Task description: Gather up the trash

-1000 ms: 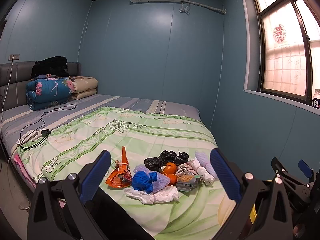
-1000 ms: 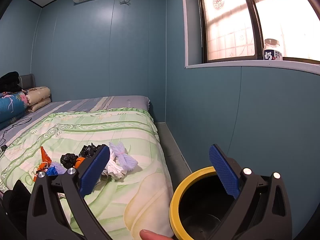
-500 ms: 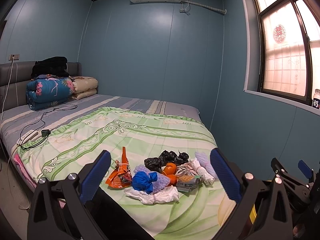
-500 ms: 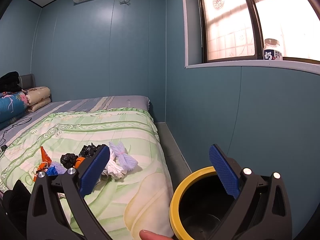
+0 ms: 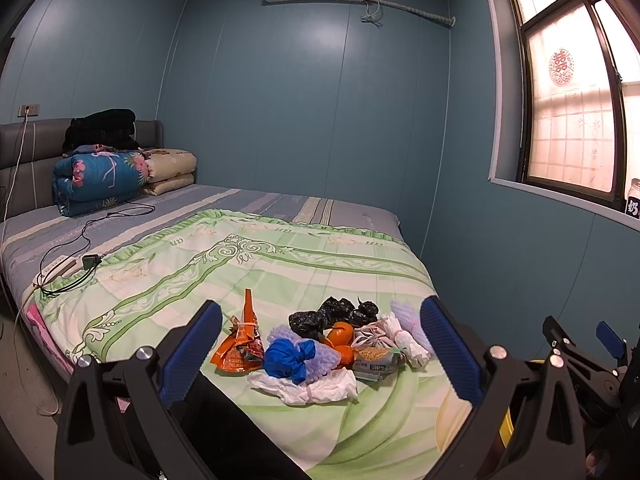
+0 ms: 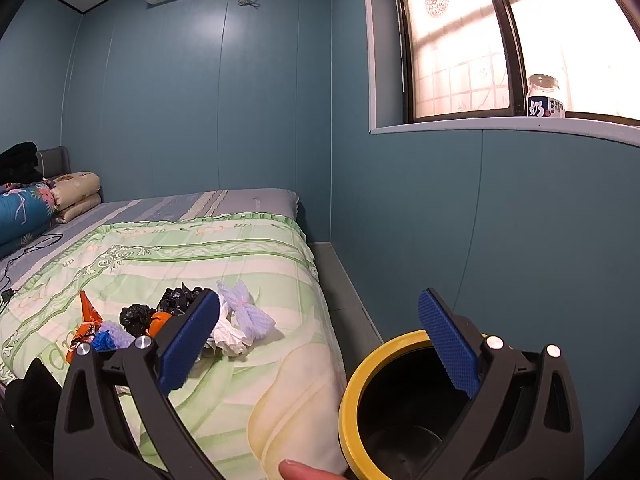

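Trash [image 5: 324, 350] sits in one pile on the green quilt [image 5: 224, 276], near its end — the bin [image 6: 352, 392] stands just beside that end, on the floor. My left gripper [image 5: 320, 348] and right gripper [image 6: 318, 344] are both wide open, holding nothing. Light bags could slip from my fingers and miss the bin. I count two black bags, two orange fruits, one blue bag.
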The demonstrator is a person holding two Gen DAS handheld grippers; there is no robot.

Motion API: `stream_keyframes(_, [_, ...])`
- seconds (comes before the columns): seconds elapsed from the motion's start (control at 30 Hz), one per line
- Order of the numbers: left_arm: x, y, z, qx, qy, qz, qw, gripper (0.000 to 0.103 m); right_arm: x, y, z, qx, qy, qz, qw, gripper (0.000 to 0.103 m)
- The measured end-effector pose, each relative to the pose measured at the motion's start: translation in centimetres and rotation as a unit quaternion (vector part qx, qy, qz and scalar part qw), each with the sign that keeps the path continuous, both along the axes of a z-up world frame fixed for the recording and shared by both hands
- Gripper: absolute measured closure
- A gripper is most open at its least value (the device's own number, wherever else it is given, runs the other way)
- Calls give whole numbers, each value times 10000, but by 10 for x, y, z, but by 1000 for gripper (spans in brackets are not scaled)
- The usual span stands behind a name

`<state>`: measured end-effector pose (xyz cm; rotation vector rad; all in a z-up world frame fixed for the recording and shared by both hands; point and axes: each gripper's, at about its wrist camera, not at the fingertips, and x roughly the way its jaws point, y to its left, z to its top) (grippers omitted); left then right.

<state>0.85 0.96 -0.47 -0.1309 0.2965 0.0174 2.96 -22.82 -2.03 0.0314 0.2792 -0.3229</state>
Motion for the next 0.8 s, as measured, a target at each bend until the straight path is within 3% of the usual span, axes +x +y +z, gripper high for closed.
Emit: stream_keyframes(0.8, [-1,2,-2,-29,33,2,10000,7,1,1,-3,10,25,7,10000,8])
